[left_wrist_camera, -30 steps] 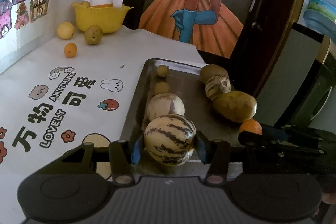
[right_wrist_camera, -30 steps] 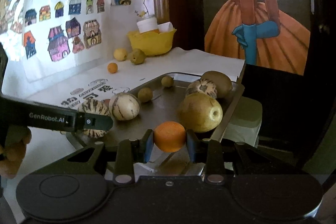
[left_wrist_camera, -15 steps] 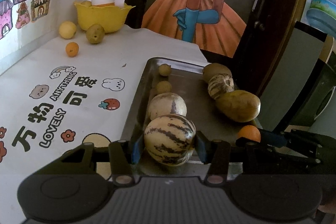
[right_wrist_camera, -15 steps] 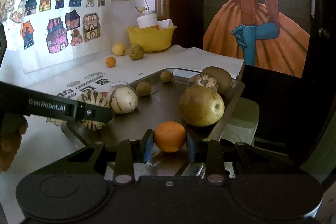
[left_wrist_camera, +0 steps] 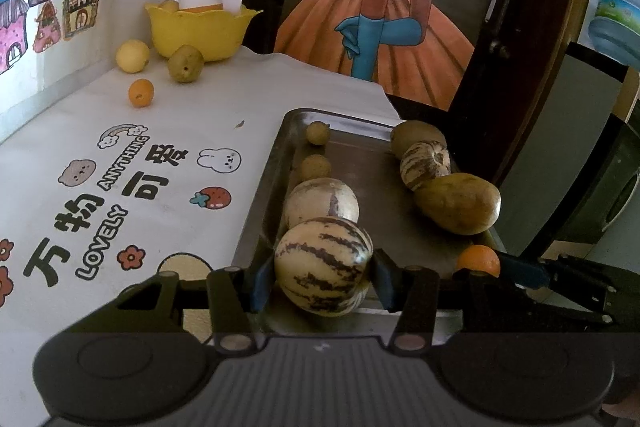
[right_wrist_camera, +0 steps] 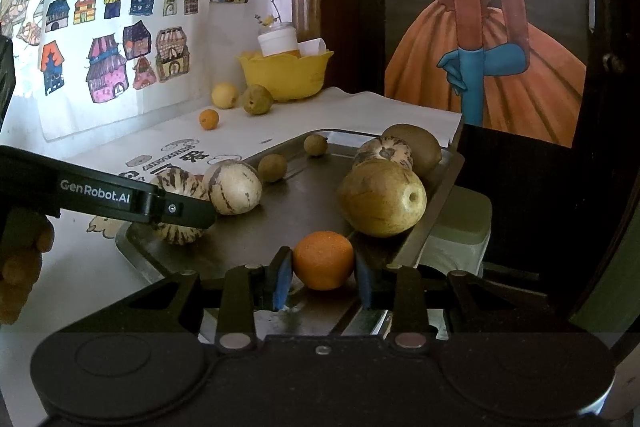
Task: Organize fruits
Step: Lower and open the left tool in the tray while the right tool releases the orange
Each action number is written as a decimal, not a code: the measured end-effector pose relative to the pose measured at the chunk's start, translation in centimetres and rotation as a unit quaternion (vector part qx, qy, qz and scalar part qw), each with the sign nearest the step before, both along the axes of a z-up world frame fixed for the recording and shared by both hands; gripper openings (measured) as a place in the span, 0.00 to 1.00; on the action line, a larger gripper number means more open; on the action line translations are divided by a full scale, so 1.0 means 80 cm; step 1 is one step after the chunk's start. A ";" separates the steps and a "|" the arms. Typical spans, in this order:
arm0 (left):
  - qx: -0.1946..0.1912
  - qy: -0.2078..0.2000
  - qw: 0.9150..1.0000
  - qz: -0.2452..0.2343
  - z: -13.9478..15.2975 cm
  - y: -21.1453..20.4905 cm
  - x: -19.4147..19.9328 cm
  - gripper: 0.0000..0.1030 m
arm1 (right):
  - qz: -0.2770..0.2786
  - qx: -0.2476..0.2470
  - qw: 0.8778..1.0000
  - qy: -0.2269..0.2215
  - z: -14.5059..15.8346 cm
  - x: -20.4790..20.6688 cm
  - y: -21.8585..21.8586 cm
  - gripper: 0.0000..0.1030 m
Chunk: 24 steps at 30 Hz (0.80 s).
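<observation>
A metal tray (left_wrist_camera: pixel 264 187) (right_wrist_camera: pixel 308 199) holds several fruits. My left gripper (left_wrist_camera: pixel 320 277) has its pads against a striped melon (left_wrist_camera: pixel 323 265) at the tray's near left corner; the melon also shows in the right wrist view (right_wrist_camera: pixel 176 183). My right gripper (right_wrist_camera: pixel 322 273) holds its pads a little off the sides of a small orange (right_wrist_camera: pixel 323 259) at the tray's near right edge; the orange also shows in the left wrist view (left_wrist_camera: pixel 478 261). A second striped melon (left_wrist_camera: pixel 322 203), a large pear (left_wrist_camera: pixel 458 203) (right_wrist_camera: pixel 382 199), a third striped fruit (left_wrist_camera: pixel 425 165) and a kiwi (right_wrist_camera: pixel 414 149) lie in the tray.
A yellow bowl (left_wrist_camera: pixel 200 29) with a white cup stands at the table's back. A lemon (left_wrist_camera: pixel 132 55), a green pear (left_wrist_camera: pixel 185 63) and a small orange (left_wrist_camera: pixel 141 93) lie loose near it. The tray's right side overhangs the table edge beside a dark door.
Both grippers have drawn back slightly from the tray; the fruits between their fingers have stayed in place. The right gripper's pads have spread a little off the orange.
</observation>
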State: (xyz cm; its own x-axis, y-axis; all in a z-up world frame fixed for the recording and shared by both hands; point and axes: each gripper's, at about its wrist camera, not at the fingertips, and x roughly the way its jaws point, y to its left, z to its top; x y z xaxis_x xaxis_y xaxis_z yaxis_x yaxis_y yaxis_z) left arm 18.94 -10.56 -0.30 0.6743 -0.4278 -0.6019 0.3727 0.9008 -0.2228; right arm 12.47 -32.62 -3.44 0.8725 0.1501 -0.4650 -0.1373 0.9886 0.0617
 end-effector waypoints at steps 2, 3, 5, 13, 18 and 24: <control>0.001 0.001 1.000 0.000 0.000 -0.001 0.000 0.54 | 0.000 0.002 1.000 0.001 0.001 0.000 -0.001 0.34; 0.002 0.001 1.000 0.000 0.001 -0.001 0.000 0.54 | -0.001 0.004 1.000 0.001 0.001 -0.001 -0.001 0.34; 0.003 0.003 1.000 0.000 0.001 -0.002 0.001 0.54 | -0.001 0.004 1.000 0.001 0.001 -0.002 -0.001 0.35; -0.003 0.007 1.000 0.005 0.001 0.001 0.000 0.54 | 0.006 0.004 1.000 0.004 0.005 -0.007 0.003 0.41; -0.003 0.009 1.000 0.010 0.004 0.006 -0.005 0.55 | 0.008 0.007 1.000 0.003 0.008 -0.014 0.004 0.47; -0.025 0.013 0.999 0.016 0.013 0.019 -0.019 0.64 | 0.009 0.006 1.000 -0.008 0.018 -0.031 0.007 0.68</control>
State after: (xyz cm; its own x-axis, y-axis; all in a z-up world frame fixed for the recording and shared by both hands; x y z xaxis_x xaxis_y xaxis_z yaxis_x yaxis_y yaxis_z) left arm 17.45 -9.05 0.78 0.6731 -0.4365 -0.5969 0.3373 0.8996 -0.2775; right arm 10.01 -32.02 -1.97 0.8770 0.1721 -0.4485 -0.1566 0.9850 0.0718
